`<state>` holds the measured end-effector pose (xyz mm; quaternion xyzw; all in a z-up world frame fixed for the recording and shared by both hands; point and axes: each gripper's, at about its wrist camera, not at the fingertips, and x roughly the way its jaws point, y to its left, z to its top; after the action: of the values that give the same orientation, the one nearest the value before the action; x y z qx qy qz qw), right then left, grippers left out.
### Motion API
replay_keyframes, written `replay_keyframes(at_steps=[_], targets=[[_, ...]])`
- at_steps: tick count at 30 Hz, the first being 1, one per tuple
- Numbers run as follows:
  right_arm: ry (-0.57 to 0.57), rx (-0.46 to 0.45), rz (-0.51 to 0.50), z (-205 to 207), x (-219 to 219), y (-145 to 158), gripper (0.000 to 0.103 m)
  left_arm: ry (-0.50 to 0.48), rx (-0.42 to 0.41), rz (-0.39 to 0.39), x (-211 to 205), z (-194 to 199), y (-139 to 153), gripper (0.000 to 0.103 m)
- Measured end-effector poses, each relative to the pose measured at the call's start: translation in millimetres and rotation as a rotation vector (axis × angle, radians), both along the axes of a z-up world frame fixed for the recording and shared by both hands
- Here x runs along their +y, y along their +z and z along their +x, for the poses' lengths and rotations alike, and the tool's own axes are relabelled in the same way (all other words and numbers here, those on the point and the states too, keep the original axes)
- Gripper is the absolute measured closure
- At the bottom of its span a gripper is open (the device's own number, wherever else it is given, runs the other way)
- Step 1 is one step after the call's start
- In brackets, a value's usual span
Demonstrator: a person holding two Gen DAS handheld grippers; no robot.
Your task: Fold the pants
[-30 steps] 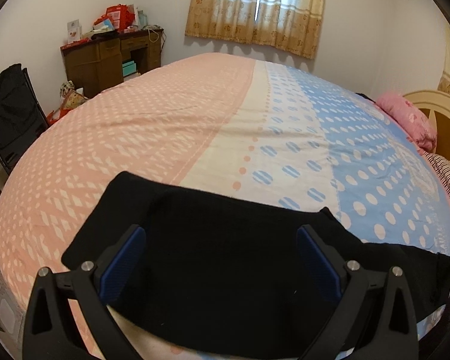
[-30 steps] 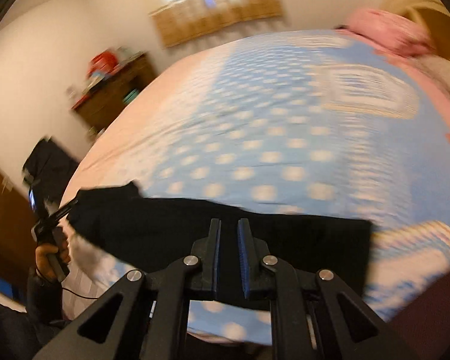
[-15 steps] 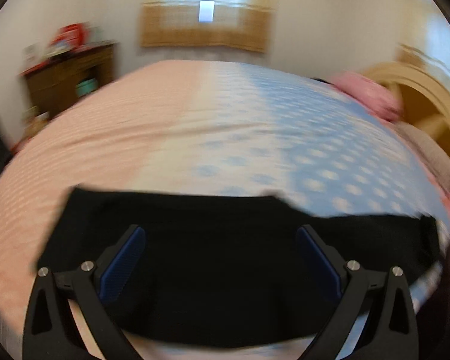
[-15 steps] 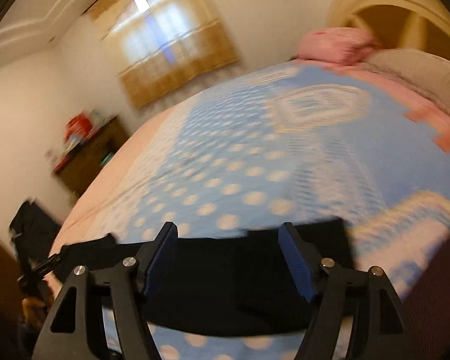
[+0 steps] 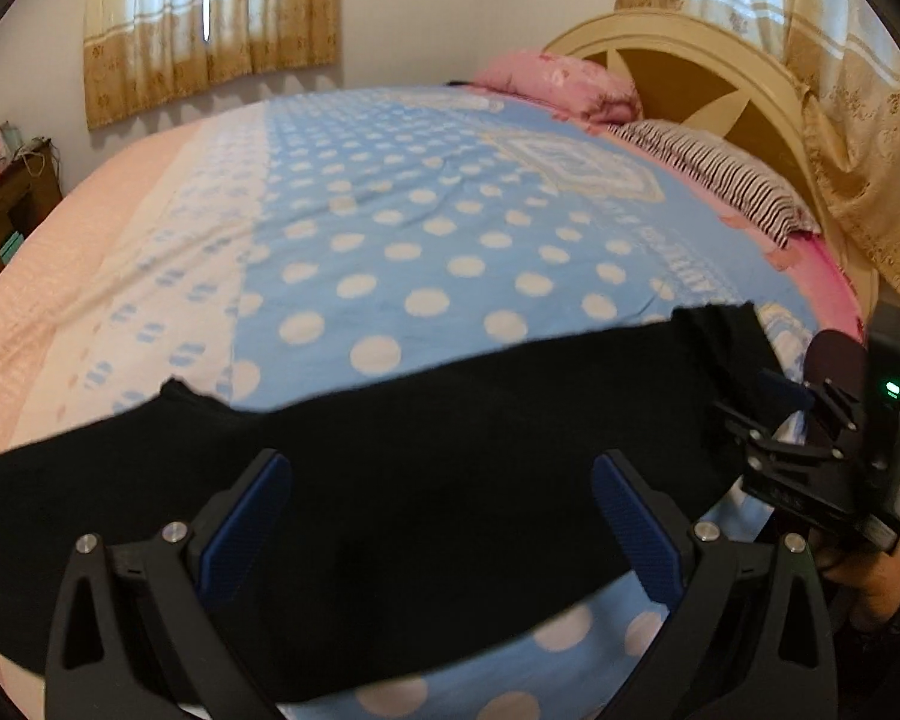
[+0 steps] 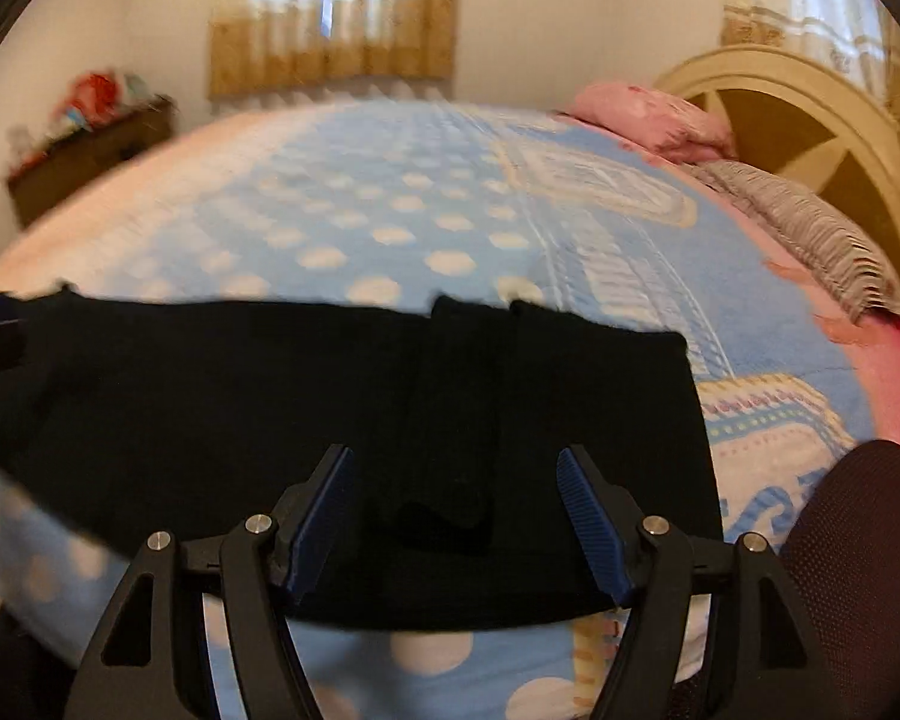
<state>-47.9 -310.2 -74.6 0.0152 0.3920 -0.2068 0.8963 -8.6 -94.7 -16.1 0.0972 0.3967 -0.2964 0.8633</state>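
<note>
2 hand-held grippers hovered over a pair of black pants (image 5: 426,480) that lay in a long flat band across the near edge of a bed, on a bedspread (image 5: 426,252) that was blue with white dots and turned pale pink further to the left of the pants. The left gripper (image 5: 441,525) had its blue-padded fingers (image 5: 243,525) spread wide apart above the middle of the pants, holding nothing. The right gripper (image 6: 456,516) also had its fingers apart, empty, above the right-hand end of the pants, where a narrower strip of cloth lay doubled over the band. In the left wrist view the right gripper (image 5: 774,396) showed at the right end of the pants, with part of the person's hand (image 5: 864,576) below it. Beyond the pants, at the far right of the bed, sat a pink pillow (image 5: 558,87), a striped pillow (image 5: 720,177) and a cream headboard (image 5: 708,45). A wooden desk (image 6: 90,156) stood against the wall to the far left of the pants.

Judging by the narrow band, the pants seemed already folded lengthwise, and the step in hand looked like a pause between folds. The next move probably called for each gripper to drop to the pants, pinch 1 end through all layers, and carry it across toward the other end
</note>
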Motion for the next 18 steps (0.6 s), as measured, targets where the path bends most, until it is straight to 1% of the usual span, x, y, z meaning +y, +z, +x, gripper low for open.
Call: replay_keyframes(at_steps=[1, 2, 3, 4, 5, 6, 7, 8, 9, 10, 13, 15, 18], targets=[[-0.025, -0.004, 0.042, -2, -7, -4, 0.032, 0.013, 0.005, 0.012, 3, 1, -2, 0.0], [-0.061, -0.039, 0.129, -9, -21, -8, 0.032, 0.023, 0.008, 0.015, 6, 1, -4, 0.0], [-0.078, -0.057, 0.165, -13, -29, -8, 0.039, 0.032, 0.011, 0.011, 10, 2, -4, 0.0], [-0.091, -0.06, 0.172, -15, -33, -7, 0.047, 0.043, 0.018, 0.004, 15, 3, -5, 0.0], [-0.097, -0.063, 0.182, -18, -39, -6, 0.06, 0.058, 0.026, -0.003, 20, 5, -6, 0.0], [-0.1, -0.072, 0.213, -19, -43, -5, 0.074, 0.074, 0.039, -0.013, 25, 8, -7, 0.0], [-0.106, -0.082, 0.256, -22, -50, -4, 0.082, 0.083, 0.048, -0.021, 27, 10, -8, 0.0], [-0.106, -0.092, 0.312, -24, -59, 0, 0.083, 0.092, 0.062, -0.035, 31, 13, -9, 0.0], [-0.101, -0.098, 0.343, -26, -63, 4, 0.084, 0.099, 0.074, -0.05, 35, 14, -9, 0.0], [-0.088, -0.112, 0.351, -28, -64, 11, 0.084, 0.103, 0.078, -0.06, 37, 15, -9, 0.0], [-0.004, -0.12, 0.274, -25, -44, 42, 0.084, 0.12, 0.064, -0.074, 44, 16, -5, 0.0], [0.075, -0.112, 0.249, -20, -24, 60, 0.084, 0.134, 0.056, -0.082, 49, 18, -2, 0.0], [0.207, -0.07, 0.206, -5, 19, 73, 0.084, 0.156, 0.05, -0.1, 59, 23, 1, 0.0]])
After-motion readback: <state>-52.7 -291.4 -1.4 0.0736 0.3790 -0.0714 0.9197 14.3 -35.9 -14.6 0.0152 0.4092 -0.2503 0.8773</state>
